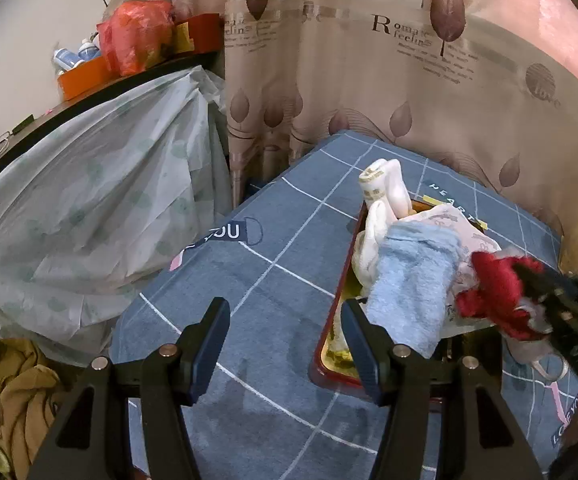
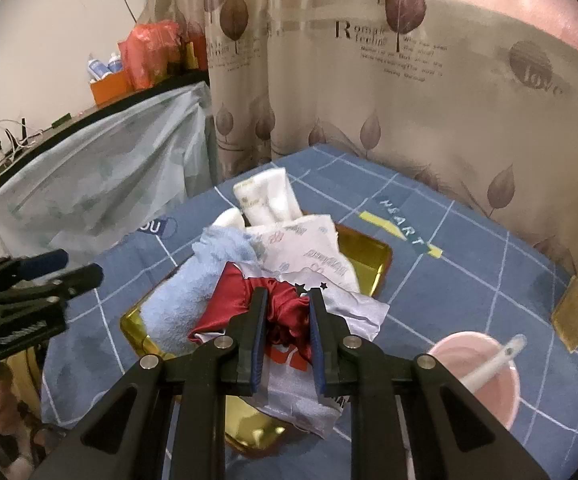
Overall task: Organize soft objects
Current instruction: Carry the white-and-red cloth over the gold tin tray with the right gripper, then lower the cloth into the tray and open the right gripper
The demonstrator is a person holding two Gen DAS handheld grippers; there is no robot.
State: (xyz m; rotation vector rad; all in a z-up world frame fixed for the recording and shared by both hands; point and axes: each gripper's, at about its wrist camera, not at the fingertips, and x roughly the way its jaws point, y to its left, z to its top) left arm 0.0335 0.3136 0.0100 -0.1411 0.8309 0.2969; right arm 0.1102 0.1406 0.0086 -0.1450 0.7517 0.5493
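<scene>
Cloth fills the gold tray (image 2: 373,264), which sits on a surface covered with a blue grid-patterned tablecloth (image 1: 273,280), toward its far side near the leaf-print curtain (image 1: 369,92). A light blue towel (image 2: 193,292) lies along the tray's left side, draped over the rim. White rolled socks (image 2: 265,196) stick out past the tray's far end onto the tablecloth. A pale printed cloth (image 2: 321,248) spreads across the middle and hangs over the near rim.

The right tongs (image 2: 287,308) are narrowed around a red satin cloth (image 2: 289,304) bunched on top of the pile, the blue pads pressing its folds from both sides. From the left wrist view the same red cloth (image 1: 493,288) shows at the tray's right side with the black tongs behind it, though the picture there is too smeared to make out the grip.

The left tongs (image 1: 285,332) stand wide with nothing between them, hovering over bare tablecloth beside the tray's left rim (image 1: 329,332); the right finger sits just at that rim, near the towel's hanging end.

A pink cup (image 2: 485,376) with a white spoon (image 2: 493,364) in it stands near the surface's right edge, apart from the tray. Off the left edge hangs a translucent plastic sheet (image 1: 89,208).
</scene>
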